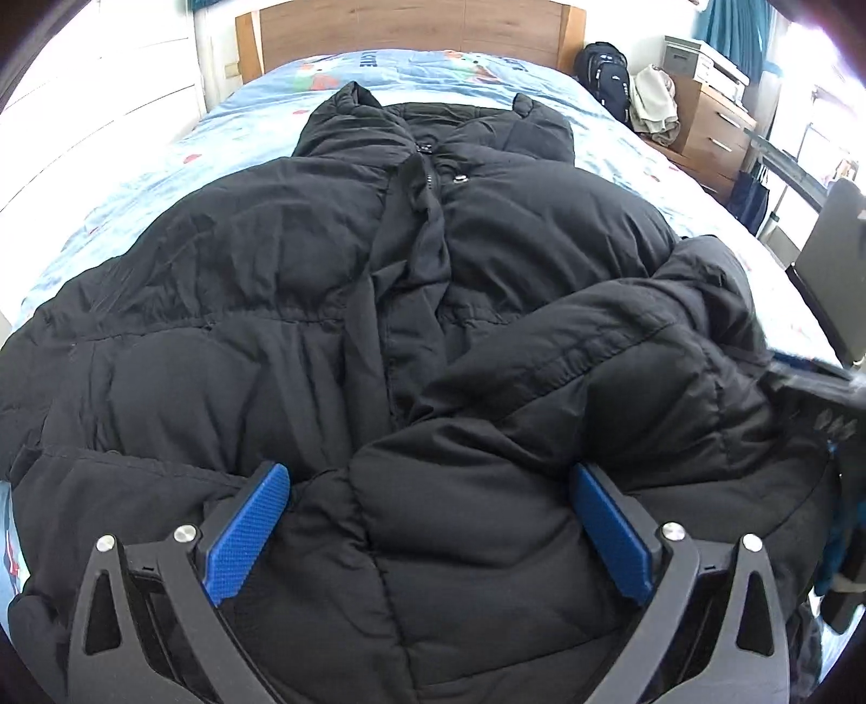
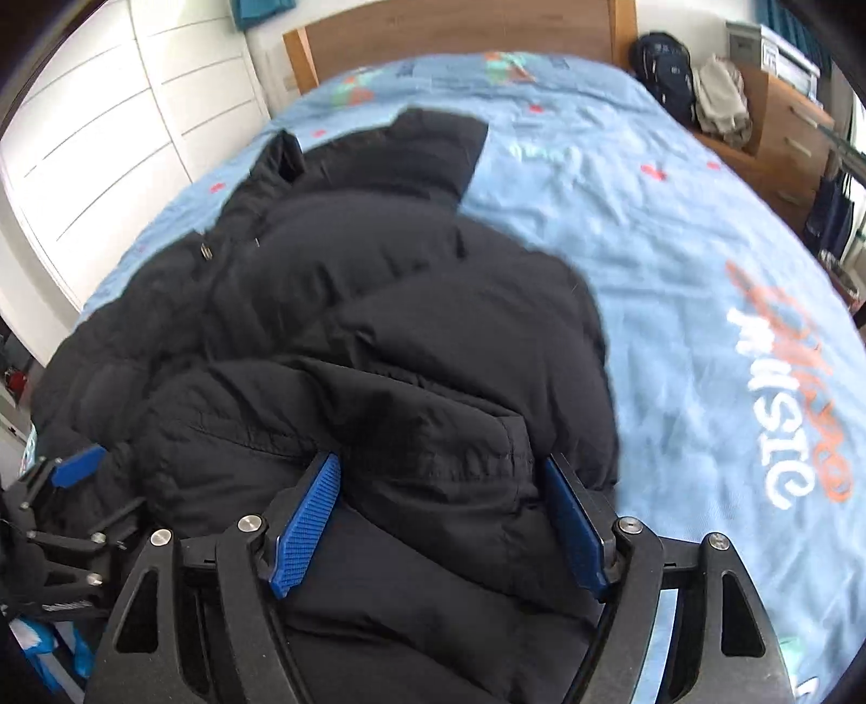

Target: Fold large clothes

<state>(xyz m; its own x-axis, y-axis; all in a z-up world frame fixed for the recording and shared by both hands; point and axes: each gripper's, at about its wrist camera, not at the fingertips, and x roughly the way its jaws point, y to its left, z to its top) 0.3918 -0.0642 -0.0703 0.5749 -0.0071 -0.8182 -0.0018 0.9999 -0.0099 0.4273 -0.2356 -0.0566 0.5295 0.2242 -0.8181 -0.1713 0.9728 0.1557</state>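
the black coat (image 1: 303, 281) is lying front-up on the blue bedspread (image 2: 676, 281), collar toward the headboard (image 1: 411, 24) at twelve o'clock, likely so the sides can be folded toward the zip. the left gripper (image 1: 430, 533) is sitting at six o'clock over the hem with its jaws spread wide, puffy fabric bulging between them but not pinched. the right gripper (image 2: 441, 528) is likewise gaping around the folded-over sleeve (image 2: 379, 411), at about four o'clock from the coat's middle, seemingly bringing that side in.
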